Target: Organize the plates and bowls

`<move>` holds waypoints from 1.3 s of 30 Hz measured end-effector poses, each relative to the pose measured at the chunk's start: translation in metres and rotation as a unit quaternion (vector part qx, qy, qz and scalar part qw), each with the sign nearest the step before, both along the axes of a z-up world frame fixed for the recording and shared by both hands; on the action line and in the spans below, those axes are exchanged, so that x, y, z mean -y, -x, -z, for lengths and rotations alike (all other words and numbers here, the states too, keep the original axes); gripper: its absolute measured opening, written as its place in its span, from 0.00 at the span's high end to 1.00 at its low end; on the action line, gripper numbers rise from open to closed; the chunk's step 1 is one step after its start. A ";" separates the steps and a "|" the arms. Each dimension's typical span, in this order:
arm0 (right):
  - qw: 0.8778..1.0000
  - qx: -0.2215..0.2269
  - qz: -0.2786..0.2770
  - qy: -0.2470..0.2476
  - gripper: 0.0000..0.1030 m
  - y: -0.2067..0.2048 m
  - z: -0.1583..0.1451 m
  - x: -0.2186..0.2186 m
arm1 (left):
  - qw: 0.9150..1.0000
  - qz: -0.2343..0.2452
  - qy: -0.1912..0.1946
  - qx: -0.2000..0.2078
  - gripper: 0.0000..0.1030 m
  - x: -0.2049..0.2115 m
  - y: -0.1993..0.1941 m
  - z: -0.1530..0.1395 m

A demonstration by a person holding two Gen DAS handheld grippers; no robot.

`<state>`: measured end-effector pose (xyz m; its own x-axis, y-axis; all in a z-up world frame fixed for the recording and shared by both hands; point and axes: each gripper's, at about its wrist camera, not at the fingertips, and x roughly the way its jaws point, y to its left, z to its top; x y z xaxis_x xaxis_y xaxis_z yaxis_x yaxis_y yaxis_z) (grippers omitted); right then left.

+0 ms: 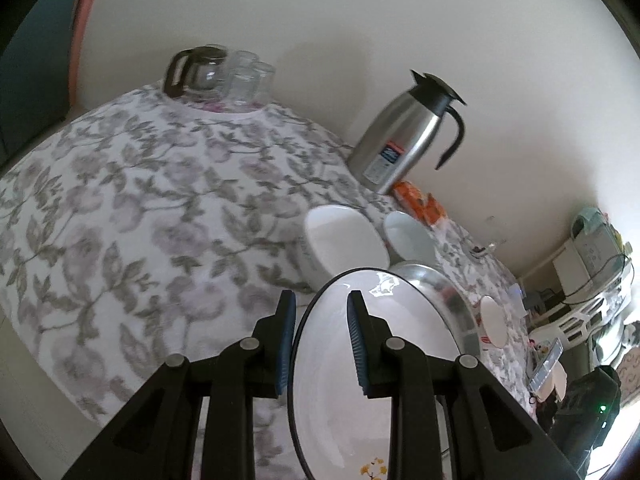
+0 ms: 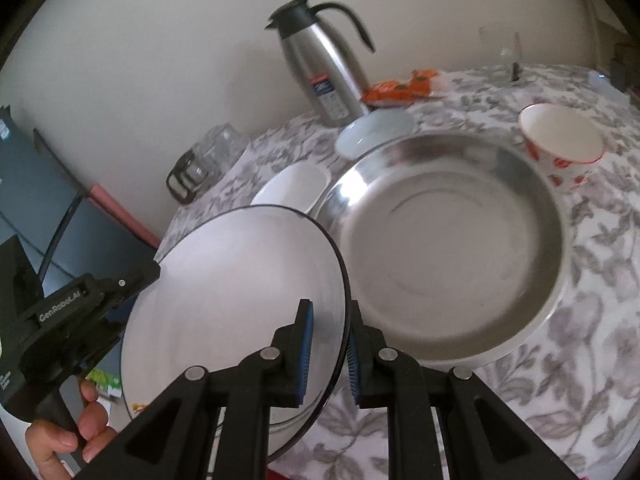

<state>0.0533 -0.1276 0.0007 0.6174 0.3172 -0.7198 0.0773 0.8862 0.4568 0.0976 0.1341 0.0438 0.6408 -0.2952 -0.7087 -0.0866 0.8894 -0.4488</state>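
Above the floral-clothed tabletop (image 1: 120, 208), beside the steel basin (image 2: 448, 248), held a black-rimmed white plate (image 2: 240, 300) aloft, both grippers' fingers (image 1: 286, 344) (image 2: 305, 354) pinching its opposite edges.

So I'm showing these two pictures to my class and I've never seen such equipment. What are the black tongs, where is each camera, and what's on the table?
No robot here: a person holds a two-finger gripper in each hand, each with a wide-angle camera looking along its fingers. One picture is from the left gripper, the other from the right gripper. Both are clamped on opposite rims of one white plate, lifted and tilted. A hand grips the left tool. On the floral tablecloth stand a large metal basin, white bowls, a red-patterned bowl, a steel jug and a glass pot.
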 end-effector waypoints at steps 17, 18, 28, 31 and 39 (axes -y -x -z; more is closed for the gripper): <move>0.993 -0.017 0.113 -0.006 0.83 -0.014 0.020 0.096 | 0.997 0.073 0.007 -0.040 0.74 0.106 -0.052 0.020; 0.993 -0.016 0.117 -0.005 0.83 -0.016 0.021 0.100 | 0.996 0.074 0.007 -0.041 0.74 0.110 -0.055 0.022; 0.990 -0.012 0.143 0.001 0.83 -0.033 0.034 0.122 | 0.995 0.077 0.025 -0.056 0.74 0.133 -0.085 0.043; 0.990 -0.006 0.140 0.013 0.83 -0.040 0.036 0.122 | 0.995 0.073 0.034 -0.059 0.74 0.133 -0.092 0.051; 0.991 -0.007 0.133 0.021 0.83 -0.056 0.048 0.122 | 0.995 0.065 0.037 -0.072 0.74 0.131 -0.103 0.071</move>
<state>0.1092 -0.2492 -0.0469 0.6653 0.1147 -0.7377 0.3168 0.8514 0.4180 0.2007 0.0027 -0.0269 0.4877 -0.4239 -0.7632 -0.0402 0.8624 -0.5046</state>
